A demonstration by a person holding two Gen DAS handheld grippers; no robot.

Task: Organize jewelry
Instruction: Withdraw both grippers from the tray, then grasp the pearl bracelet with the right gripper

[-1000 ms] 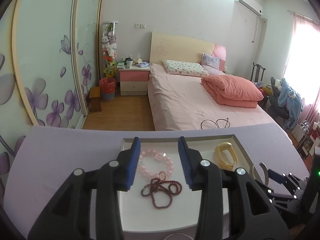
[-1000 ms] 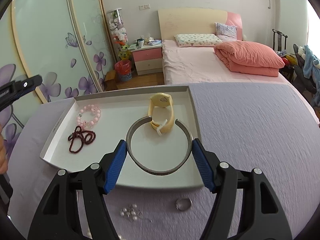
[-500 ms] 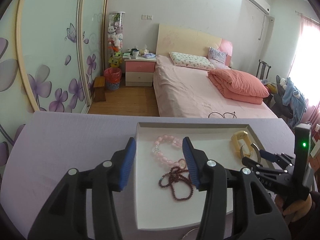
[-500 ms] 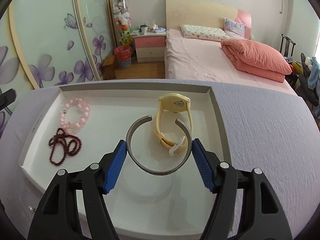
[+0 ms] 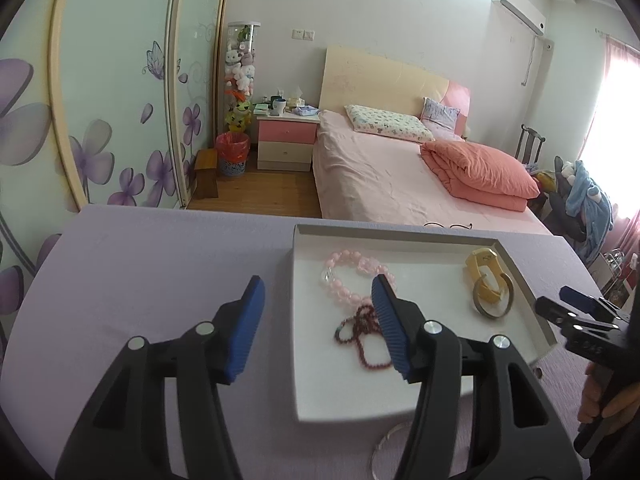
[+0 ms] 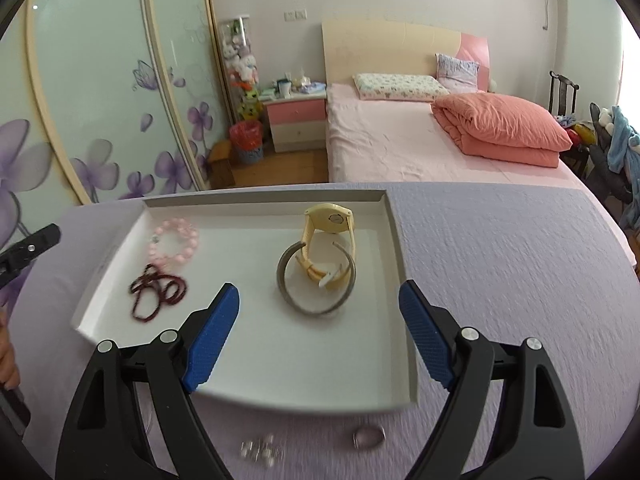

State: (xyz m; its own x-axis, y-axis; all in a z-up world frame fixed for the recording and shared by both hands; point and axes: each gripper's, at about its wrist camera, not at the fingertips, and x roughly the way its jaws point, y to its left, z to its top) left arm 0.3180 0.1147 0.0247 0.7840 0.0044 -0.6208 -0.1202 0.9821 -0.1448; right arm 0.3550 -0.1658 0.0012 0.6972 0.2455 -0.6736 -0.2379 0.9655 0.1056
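A white tray [image 6: 256, 364] on the purple table holds a pink bead bracelet [image 6: 176, 240], a dark red bead string [image 6: 158, 290], a yellow watch [image 6: 328, 236] and a grey open bangle [image 6: 316, 280] lying over the watch strap. My right gripper [image 6: 319, 332] is open and empty, above the tray's near part. My left gripper [image 5: 318, 328] is open and empty, over the tray's left edge [image 5: 294, 320]. In the left wrist view the bangle [image 5: 493, 298] lies by the watch [image 5: 482, 264], with the pink bracelet [image 5: 352, 280] and red beads [image 5: 362, 332] nearer.
A small ring [image 6: 369, 437] and a cluster of pearl beads [image 6: 260, 450] lie on the purple cloth in front of the tray. A thin silver hoop [image 5: 384, 448] lies near the tray's front edge. A bed and nightstand stand beyond the table.
My right gripper has opened, let go of the grey bangle into the tray over the watch, and drawn back. My left gripper has moved left, off the bead bracelets.
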